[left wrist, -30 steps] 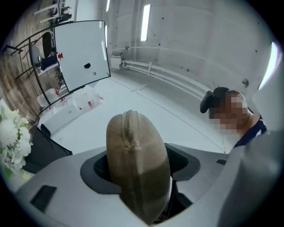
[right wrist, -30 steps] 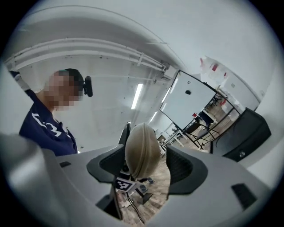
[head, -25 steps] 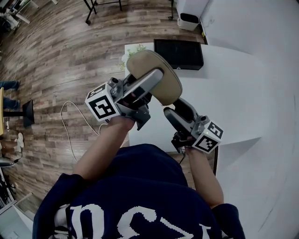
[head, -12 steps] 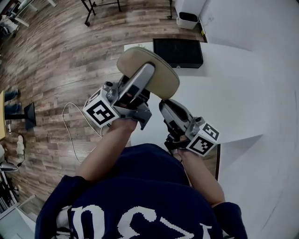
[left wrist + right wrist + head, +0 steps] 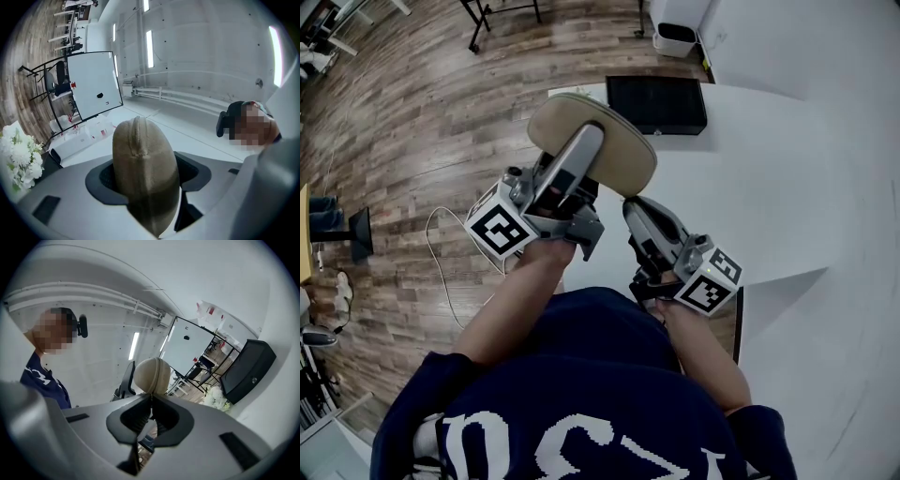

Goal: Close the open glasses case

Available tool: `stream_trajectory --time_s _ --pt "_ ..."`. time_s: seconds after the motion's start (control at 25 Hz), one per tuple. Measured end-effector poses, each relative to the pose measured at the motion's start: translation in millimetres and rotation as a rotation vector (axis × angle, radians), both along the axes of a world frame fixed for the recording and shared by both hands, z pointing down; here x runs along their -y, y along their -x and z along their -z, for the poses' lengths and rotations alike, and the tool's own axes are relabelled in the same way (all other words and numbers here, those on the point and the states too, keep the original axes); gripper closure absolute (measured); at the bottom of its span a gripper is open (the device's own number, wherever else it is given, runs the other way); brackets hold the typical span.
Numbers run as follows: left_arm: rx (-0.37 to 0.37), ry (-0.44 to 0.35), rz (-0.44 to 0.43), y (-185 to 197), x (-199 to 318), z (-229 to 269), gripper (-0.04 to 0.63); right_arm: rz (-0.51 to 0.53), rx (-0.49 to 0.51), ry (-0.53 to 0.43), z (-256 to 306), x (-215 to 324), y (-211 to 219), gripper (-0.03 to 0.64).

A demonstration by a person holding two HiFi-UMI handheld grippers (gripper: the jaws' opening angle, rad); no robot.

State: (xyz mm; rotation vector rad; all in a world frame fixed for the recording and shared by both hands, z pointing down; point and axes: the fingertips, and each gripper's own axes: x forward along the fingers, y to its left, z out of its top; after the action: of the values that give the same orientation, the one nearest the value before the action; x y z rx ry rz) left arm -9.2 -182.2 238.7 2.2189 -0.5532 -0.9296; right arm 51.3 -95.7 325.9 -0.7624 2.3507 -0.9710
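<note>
Above the left edge of the white table (image 5: pixel 759 178), the tan glasses case (image 5: pixel 623 159) is held in the air, off the tabletop. The left gripper (image 5: pixel 589 141) is clamped on it with its jaws wide, one pad on each broad face. In the left gripper view the zip seam runs up the case's narrow edge, and the two halves meet there. The right gripper (image 5: pixel 636 206) sits just beside the case's lower rim, its jaws closing and nearly tip to tip. I cannot make out anything between them. A black box (image 5: pixel 656 103) lies at the table's far left edge, just beyond the case, with white flowers (image 5: pixel 16 150) near it. To the right of both grippers the white surface spreads open. Left of the table edge is wooden floor (image 5: pixel 403 122) with a pale cable (image 5: pixel 439 253) on it.
</note>
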Motion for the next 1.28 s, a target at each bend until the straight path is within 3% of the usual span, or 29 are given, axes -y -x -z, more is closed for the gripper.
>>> stream_trajectory --time_s 0.2,0.24,0.32,0.48,0.8,1.08,1.28 --pt "-0.040 -0.005 0.011 1 -1 6 0.295 0.000 -0.033 -0.021 -4 -3 2 0.586" --pt "-0.044 -0.006 0.011 2 -1 7 0.295 0.003 -0.034 -0.025 -4 -3 4 0.570" --pt "-0.052 -0.011 0.008 2 -2 10 0.295 0.005 -0.033 -0.027 -4 -2 7 0.472" --pt "-0.075 -0.005 -0.012 0 -5 18 0.295 0.015 -0.022 -0.057 1 1 14 0.441" --pt "-0.041 -0.039 0.024 2 -1 21 0.295 0.015 0.015 -0.091 10 -2 1 0.568" --pt "-0.064 -0.027 0.031 4 -5 20 0.295 -0.020 0.026 -0.086 16 1 2 0.574" --pt "-0.086 0.001 -0.001 4 -3 16 0.299 -0.021 -0.035 -0.117 15 -1 -3 0.592"
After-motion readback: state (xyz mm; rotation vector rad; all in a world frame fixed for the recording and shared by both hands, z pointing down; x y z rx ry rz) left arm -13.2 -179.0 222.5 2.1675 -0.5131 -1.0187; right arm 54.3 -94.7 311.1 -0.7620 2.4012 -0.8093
